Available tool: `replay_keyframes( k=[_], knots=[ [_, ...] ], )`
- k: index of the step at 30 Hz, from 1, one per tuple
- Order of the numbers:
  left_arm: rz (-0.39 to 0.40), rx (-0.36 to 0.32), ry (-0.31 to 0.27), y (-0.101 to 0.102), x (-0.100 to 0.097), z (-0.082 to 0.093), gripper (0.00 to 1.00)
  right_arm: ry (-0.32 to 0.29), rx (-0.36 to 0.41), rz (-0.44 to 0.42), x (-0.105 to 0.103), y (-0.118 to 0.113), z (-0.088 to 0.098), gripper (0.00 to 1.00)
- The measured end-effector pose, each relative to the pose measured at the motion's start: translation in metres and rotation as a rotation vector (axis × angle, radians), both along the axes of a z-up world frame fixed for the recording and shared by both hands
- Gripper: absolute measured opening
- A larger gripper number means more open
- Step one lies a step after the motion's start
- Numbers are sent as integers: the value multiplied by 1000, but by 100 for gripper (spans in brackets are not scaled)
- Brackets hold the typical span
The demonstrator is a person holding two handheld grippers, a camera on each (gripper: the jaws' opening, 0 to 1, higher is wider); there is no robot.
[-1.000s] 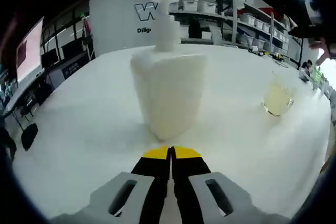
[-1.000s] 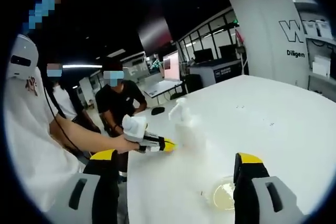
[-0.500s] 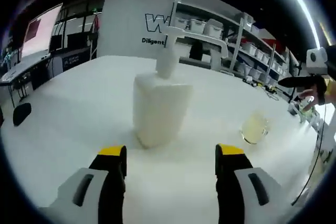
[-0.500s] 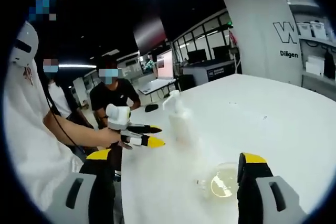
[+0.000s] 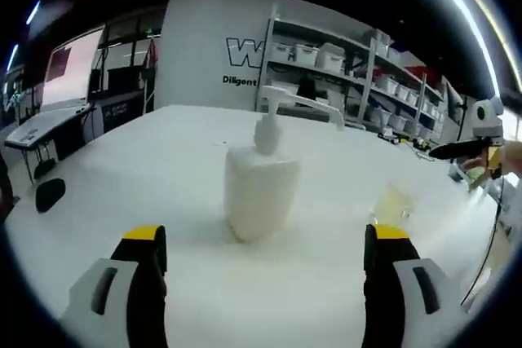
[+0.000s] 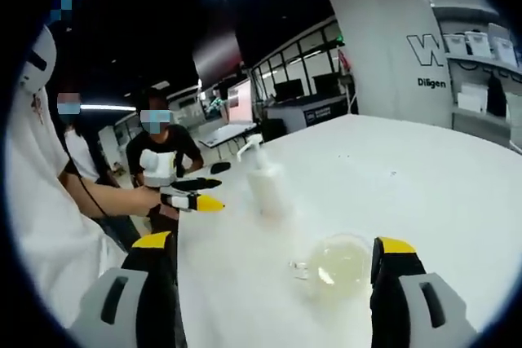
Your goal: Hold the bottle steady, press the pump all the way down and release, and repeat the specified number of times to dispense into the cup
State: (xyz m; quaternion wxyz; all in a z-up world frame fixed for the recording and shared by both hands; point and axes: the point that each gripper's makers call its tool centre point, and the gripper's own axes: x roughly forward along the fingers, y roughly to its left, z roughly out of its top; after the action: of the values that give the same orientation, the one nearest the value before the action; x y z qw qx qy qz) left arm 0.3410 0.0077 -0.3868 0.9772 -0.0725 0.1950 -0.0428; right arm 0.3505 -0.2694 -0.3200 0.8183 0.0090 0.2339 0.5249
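A white pump bottle (image 5: 259, 189) stands upright on the white table (image 5: 163, 169), its spout pointing toward a glass cup (image 5: 393, 201) of pale yellow liquid. My left gripper (image 5: 265, 242) is open, its jaws wide apart and short of the bottle, touching nothing. In the right gripper view the bottle (image 6: 263, 185) stands beyond the cup (image 6: 334, 266), and the cup lies between and just ahead of the open jaws of my right gripper (image 6: 277, 254). The left gripper (image 6: 192, 196) comes in from the left, held by a hand. The right gripper (image 5: 469, 146) shows at the far right of the left gripper view.
The person in white (image 6: 41, 226) holding the grippers stands at the table's edge; other people (image 6: 159, 148) stand behind. Shelves with bins (image 5: 359, 63) and a white wall panel (image 5: 212, 46) lie past the table. A monitor (image 5: 69, 67) sits at the far left.
My left gripper went from shut to wide open and drew back from the bottle. The right gripper view shifted slightly, bringing the cup nearer between its jaws.
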Motion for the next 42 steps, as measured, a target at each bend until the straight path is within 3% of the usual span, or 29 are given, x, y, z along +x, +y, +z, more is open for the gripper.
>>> replay_keyframes(
  k=[2, 6, 7, 8, 11, 13, 14, 15, 17, 19, 21, 22, 23, 24, 25, 28, 30, 31, 32, 33, 37, 38, 40, 41, 42],
  knots=[
    [5, -5, -1, 1, -2, 4, 100, -11, 24, -36, 3, -3, 4, 100],
    [0, 4, -8, 4, -6, 11, 100, 4, 22, -27, -5, -8, 1, 100],
    [-2, 14, -1, 5, -7, 12, 100, -8, 14, -64, -1, -12, 1, 100],
    [6, -8, -23, 5, -7, 18, 100, -4, 13, -43, -5, -12, 0, 100],
    [-2, 6, -24, 3, -12, 25, 100, 17, 21, -46, -9, -15, 0, 100],
    [-6, 2, -24, 1, -13, 28, 100, -36, 15, -87, -3, -20, 3, 100],
    [-4, -6, -32, 1, -14, 31, 100, 29, 35, -55, -13, -17, 2, 100],
    [-10, -10, -33, -1, -15, 34, 100, -19, 26, -85, -7, -22, 4, 100],
    [-9, -39, -33, -3, -17, 38, 100, -11, 27, -98, -9, -25, 3, 100],
    [-17, -20, -31, -7, -20, 43, 100, 16, 32, -80, -16, -26, 1, 100],
    [-16, -27, -44, -7, -23, 48, 100, -9, 24, -92, -17, -30, 1, 100],
    [-19, -24, -34, -8, -25, 48, 100, 27, 43, -95, -21, -29, 0, 100],
    [-18, -25, -43, -8, -25, 50, 100, -4, 44, -133, -14, -33, 2, 100],
    [-24, -28, -41, -10, -27, 51, 100, -24, 28, -109, -19, -33, 0, 100],
    [-25, -33, -32, -11, -27, 50, 100, 3, 27, -107, -23, -33, -3, 100],
    [-31, -36, -39, -13, -29, 54, 100, -30, 34, -135, -24, -36, -2, 100],
    [-34, -54, -45, -14, -29, 57, 100, -10, 46, -138, -27, -37, -4, 100],
    [-34, -42, -57, -13, -28, 60, 100, -52, 38, -151, -25, -39, -2, 100],
    [-37, -41, -54, -14, -29, 61, 100, -31, 39, -137, -29, -37, -4, 100],
    [-32, -44, -54, -14, -29, 62, 100, -47, 44, -182, -25, -40, -2, 100],
    [-32, -48, -67, -17, -34, 67, 100, -49, 21, -164, -35, -34, -8, 100],
    [-27, -47, -74, -16, -34, 67, 100, -101, 6, -178, -31, -36, -7, 100],
    [-29, -48, -71, -16, -34, 65, 100, -32, 23, -168, -38, -33, -11, 100],
    [-31, -59, -72, -17, -34, 65, 100, -90, 15, -192, -33, -36, -7, 100],
    [-41, -29, -63, -16, -34, 64, 100, -59, 13, -182, -37, -35, -9, 100]
  ],
)
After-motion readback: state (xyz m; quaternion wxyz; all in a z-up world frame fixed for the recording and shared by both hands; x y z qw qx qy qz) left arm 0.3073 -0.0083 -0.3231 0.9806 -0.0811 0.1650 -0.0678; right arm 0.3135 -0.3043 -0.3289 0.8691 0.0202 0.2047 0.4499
